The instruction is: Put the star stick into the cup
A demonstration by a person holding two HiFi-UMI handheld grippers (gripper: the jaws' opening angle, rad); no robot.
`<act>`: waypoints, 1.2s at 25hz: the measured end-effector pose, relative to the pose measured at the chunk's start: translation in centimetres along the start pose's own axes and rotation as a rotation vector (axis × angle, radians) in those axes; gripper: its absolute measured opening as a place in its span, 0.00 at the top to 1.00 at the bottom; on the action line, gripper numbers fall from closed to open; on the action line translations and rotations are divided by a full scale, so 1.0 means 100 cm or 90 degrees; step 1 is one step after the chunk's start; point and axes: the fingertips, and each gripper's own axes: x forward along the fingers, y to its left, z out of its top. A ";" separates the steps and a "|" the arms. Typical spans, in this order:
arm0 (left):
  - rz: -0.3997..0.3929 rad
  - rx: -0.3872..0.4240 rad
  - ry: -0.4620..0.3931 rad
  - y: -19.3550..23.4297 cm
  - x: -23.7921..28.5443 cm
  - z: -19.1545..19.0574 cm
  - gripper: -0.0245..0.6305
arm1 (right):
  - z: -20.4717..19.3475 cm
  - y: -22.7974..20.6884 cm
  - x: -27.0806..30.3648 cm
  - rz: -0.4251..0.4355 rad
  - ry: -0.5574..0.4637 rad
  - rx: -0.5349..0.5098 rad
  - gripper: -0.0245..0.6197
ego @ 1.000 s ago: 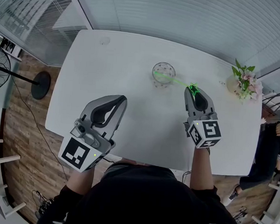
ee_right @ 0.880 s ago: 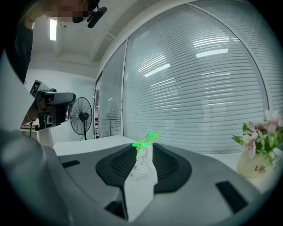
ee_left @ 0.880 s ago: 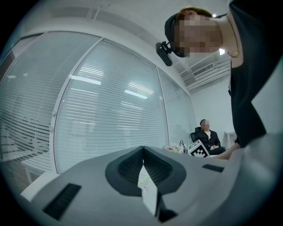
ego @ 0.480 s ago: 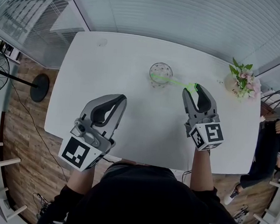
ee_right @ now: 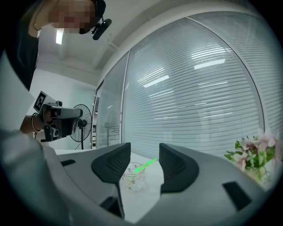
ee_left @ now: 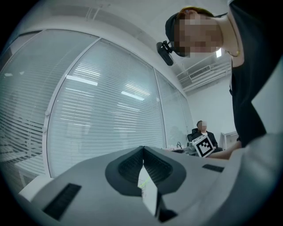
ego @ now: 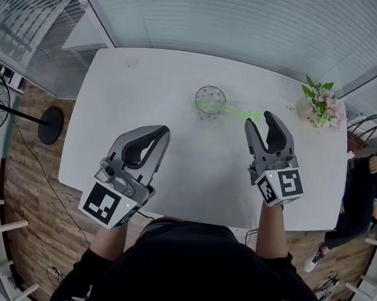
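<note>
A clear glass cup [ego: 210, 101] stands on the white table [ego: 142, 84], slightly right of its middle. The green star stick [ego: 227, 109] has one end in the cup and leans over the rim toward the right. My right gripper [ego: 260, 120] is open just right of the stick's outer end; its jaws have just been opening and nothing is between the pads. In the right gripper view the cup [ee_right: 134, 175] and the stick [ee_right: 146, 165] show ahead between the open right gripper [ee_right: 145, 152] jaws. My left gripper [ego: 162, 131] hovers over the near left of the table, shut and empty. The left gripper [ee_left: 143, 150] jaws meet.
A small vase of pink flowers [ego: 319, 103] stands at the table's right edge. A standing fan [ego: 0, 102] is on the wood floor to the left. Another person [ego: 367, 193] sits past the right side. Blinds line the far side.
The right gripper's jaws opened and let go of the stick's star end, then drew slightly away. The stick stays leaning in the cup. The left gripper has not moved.
</note>
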 end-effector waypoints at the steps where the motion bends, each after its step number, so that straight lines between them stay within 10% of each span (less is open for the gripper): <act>1: -0.002 0.000 -0.001 0.000 0.001 0.000 0.94 | 0.002 0.000 -0.001 0.000 -0.002 -0.002 0.67; 30: -0.062 -0.001 -0.035 -0.004 0.026 0.012 0.94 | 0.070 0.026 -0.026 0.004 -0.033 -0.065 0.68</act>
